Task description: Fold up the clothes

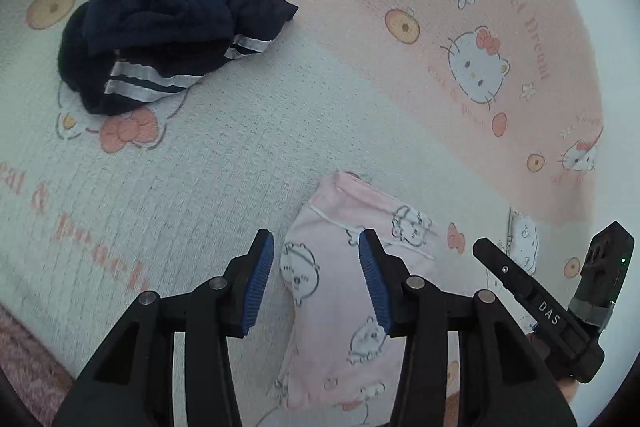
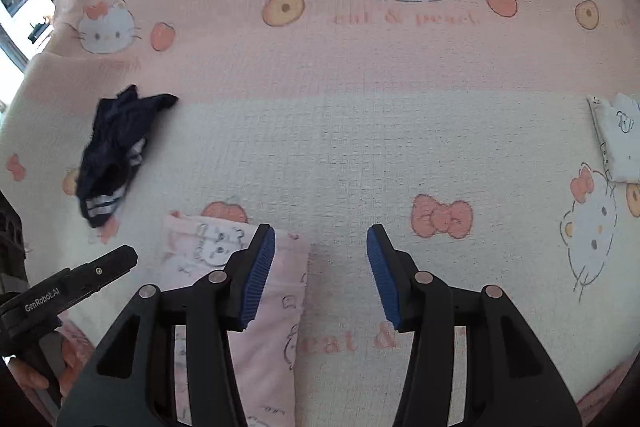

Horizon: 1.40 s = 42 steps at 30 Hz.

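Both grippers hover with fingers spread wide, holding nothing: left gripper [image 1: 316,279] over the folded pink garment [image 1: 344,311], right gripper [image 2: 320,275] just right of it. The navy shorts [image 1: 160,19] (white stripes showing) lie crumpled far left on the cat-print blanket [image 2: 360,147]. A white folded piece [image 2: 618,143] sits far right.

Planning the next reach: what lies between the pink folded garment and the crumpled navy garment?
Only bare printed bedsheet lies between the pink garment and the navy garment; the left wrist view shows it best.
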Motion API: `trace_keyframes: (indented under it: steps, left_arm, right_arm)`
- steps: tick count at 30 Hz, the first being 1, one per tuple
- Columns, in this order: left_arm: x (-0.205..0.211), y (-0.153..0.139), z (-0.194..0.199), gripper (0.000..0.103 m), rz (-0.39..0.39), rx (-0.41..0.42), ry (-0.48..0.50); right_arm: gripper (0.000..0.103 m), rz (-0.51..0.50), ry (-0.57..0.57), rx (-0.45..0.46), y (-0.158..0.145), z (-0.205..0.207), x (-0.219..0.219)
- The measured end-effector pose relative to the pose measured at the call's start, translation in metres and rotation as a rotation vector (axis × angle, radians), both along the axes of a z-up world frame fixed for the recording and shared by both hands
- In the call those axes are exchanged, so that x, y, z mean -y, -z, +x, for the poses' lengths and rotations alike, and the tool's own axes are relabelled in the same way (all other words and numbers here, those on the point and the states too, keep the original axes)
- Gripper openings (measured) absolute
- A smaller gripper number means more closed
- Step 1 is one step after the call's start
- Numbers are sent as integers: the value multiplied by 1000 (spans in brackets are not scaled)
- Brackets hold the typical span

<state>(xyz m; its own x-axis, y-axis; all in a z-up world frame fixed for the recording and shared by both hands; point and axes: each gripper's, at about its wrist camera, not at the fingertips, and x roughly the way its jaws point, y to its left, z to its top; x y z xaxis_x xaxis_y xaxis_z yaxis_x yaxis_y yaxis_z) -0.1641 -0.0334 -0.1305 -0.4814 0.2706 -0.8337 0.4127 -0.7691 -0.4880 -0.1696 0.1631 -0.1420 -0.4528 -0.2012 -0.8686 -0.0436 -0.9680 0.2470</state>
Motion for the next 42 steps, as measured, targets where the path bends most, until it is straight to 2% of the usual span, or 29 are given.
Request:
trace_keyframes:
  steps: [1, 4, 6, 7, 8, 10, 12, 15, 18, 19, 21, 23, 25, 27, 30, 32, 33, 35, 38, 39, 40, 42]
  left_arm:
    - [-10, 3, 5, 46, -7, 14, 33]
    - [-42, 28, 23, 46, -37, 97, 142]
    - [-56, 48, 28, 46, -115, 179, 182]
    - [-58, 53, 30, 47, -148, 191, 192]
    - [-56, 51, 32, 47, -150, 185, 186]
    - [-48, 43, 37, 47, -156, 191, 147]
    - [-51, 31, 43, 47, -204, 170, 152]
    - [-77, 20, 47, 47, -251, 126, 232]
    - [-98, 30, 50, 47, -277, 162, 275]
    - [-95, 36, 53, 47, -270, 190, 255]
    - [-77, 44, 63, 50, -192, 225, 191]
    - [-61, 39, 73, 50, -157, 247, 110]
    - [-47, 30, 87, 50, -108, 229, 22]
    - [-43, 29, 97, 50, -43, 222, -25]
    - [-52, 38, 106, 50, 54, 213, -29]
    - [-58, 47, 113, 50, 101, 202, -26]
    - [-60, 52, 115, 50, 109, 201, -29]
    - [-61, 52, 114, 50, 78, 187, -31]
    - [-59, 50, 111, 50, 25, 173, -24]
    - [-58, 49, 106, 50, 40, 174, -29]
    - [-59, 44, 102, 50, 39, 166, -38]
    - [-60, 30, 105, 50, -22, 136, -52]
  right_arm:
    - [49, -19, -35, -8, -3, 9, 3]
    - [49, 50, -177, 19, 15, 41, 31]
    - [49, 102, -245, 76, 37, 60, 47]
    - [49, 137, -264, 104, 50, 69, 52]
    - [49, 174, -271, 124, 60, 78, 54]
    - [49, 141, -232, 122, 64, 92, 43]
    - [49, 120, -175, 185, 60, 96, 30]
    - [49, 169, -153, 127, 43, 106, 28]
    - [49, 91, -157, 92, 39, 110, 32]
    - [49, 112, -170, 113, 46, 111, 37]
    - [49, 223, -210, 191, 67, 113, 48]
    - [49, 225, -166, 236, 68, 118, 37]
    - [49, 214, -106, 252, 64, 124, 20]
    - [49, 151, -65, 198, 55, 130, 2]
    - [49, -4, -37, 164, 49, 133, -11]
    - [49, -19, -81, 140, 49, 133, -2]
    - [49, -13, -109, 132, 51, 133, 5]
    - [49, 15, -161, 136, 58, 133, 18]
    - [49, 135, -229, 168, 67, 138, 33]
    - [49, 181, -252, 166, 65, 141, 36]
    - [49, 192, -266, 158, 64, 144, 37]
    - [49, 168, -282, 138, 63, 149, 36]
